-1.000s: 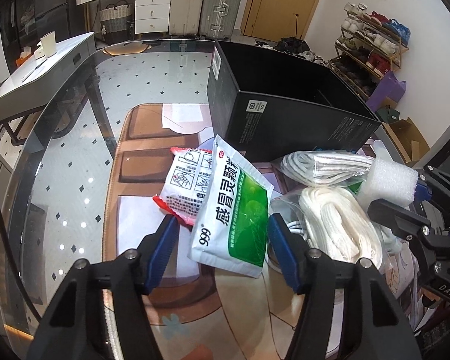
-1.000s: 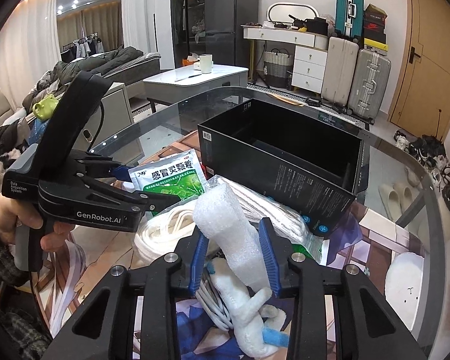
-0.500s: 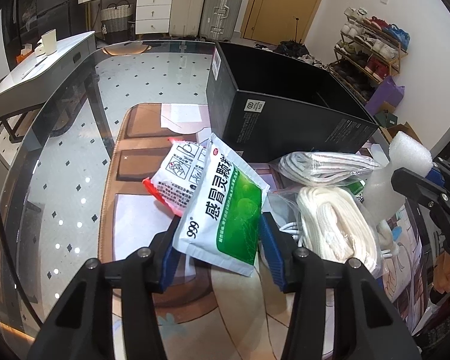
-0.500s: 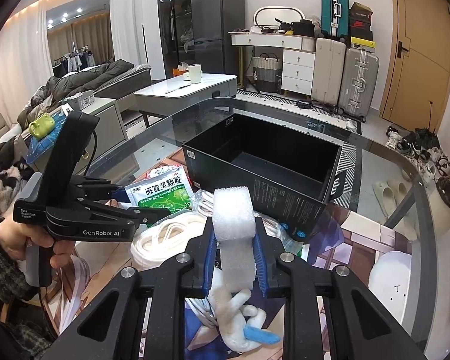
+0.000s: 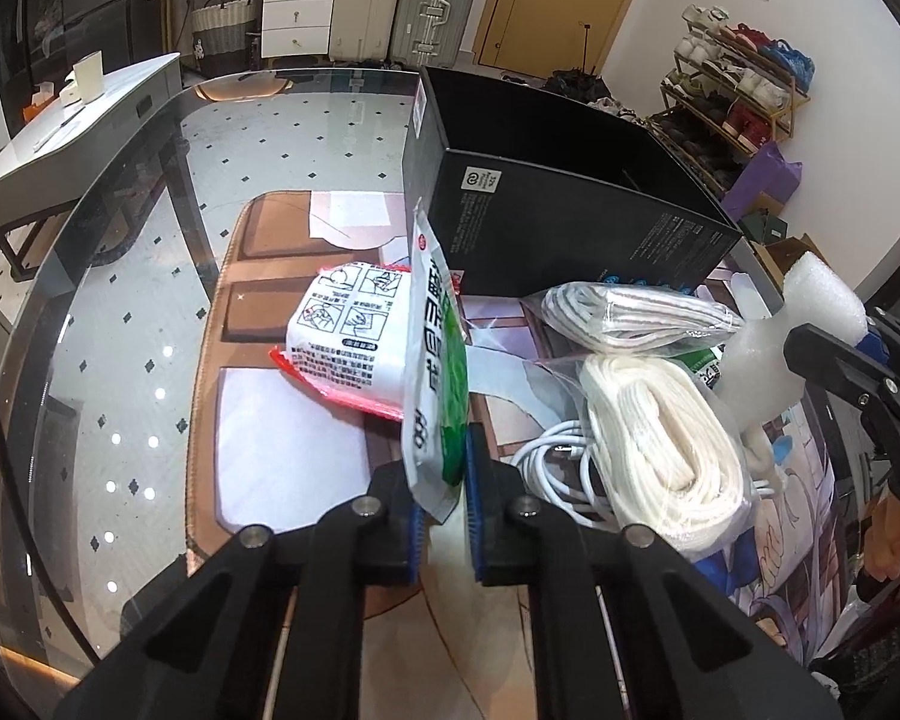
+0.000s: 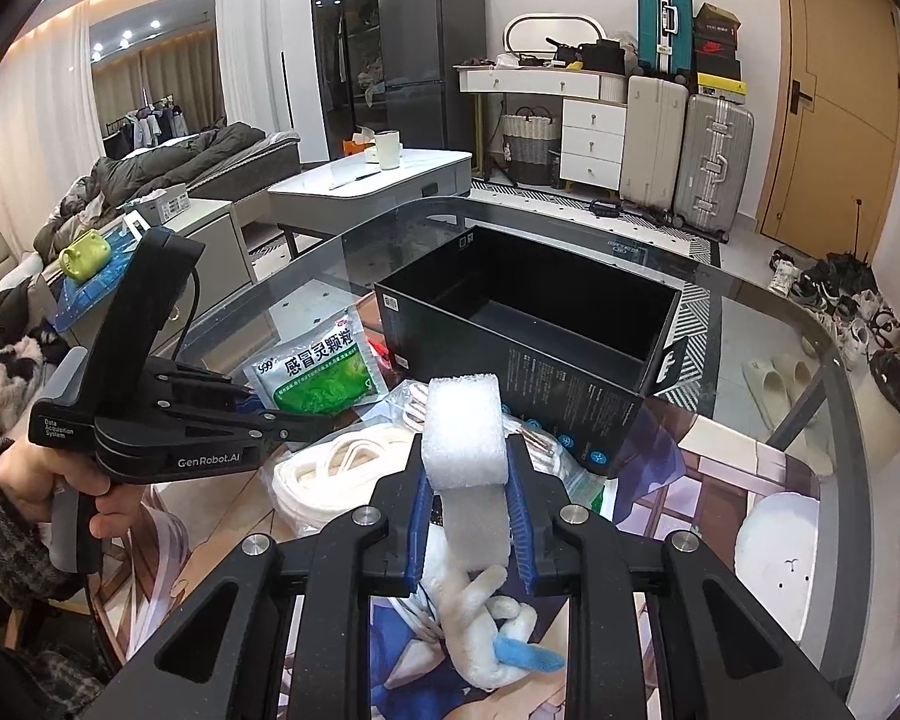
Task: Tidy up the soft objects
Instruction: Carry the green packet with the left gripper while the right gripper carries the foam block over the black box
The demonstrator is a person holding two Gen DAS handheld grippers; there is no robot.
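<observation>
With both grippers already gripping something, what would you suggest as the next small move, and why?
Probably carry the right gripper forward over the black box and release the white foam strip there. The foam is clamped and lifted, and the box stands open and empty just ahead. The left gripper holds the green sachet, which could follow.

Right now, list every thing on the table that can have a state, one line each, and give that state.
Left gripper: shut on the green sachet.
Green sachet: pinched at its lower edge, standing on edge.
Right gripper: shut on the foam strip.
Foam strip: clamped, upper end sticking up past the fingers.
Black box: open on top, nothing visible inside.
Red-edged packet: lying on the mat, sealed.
White rope bag: lying flat, untouched.
</observation>
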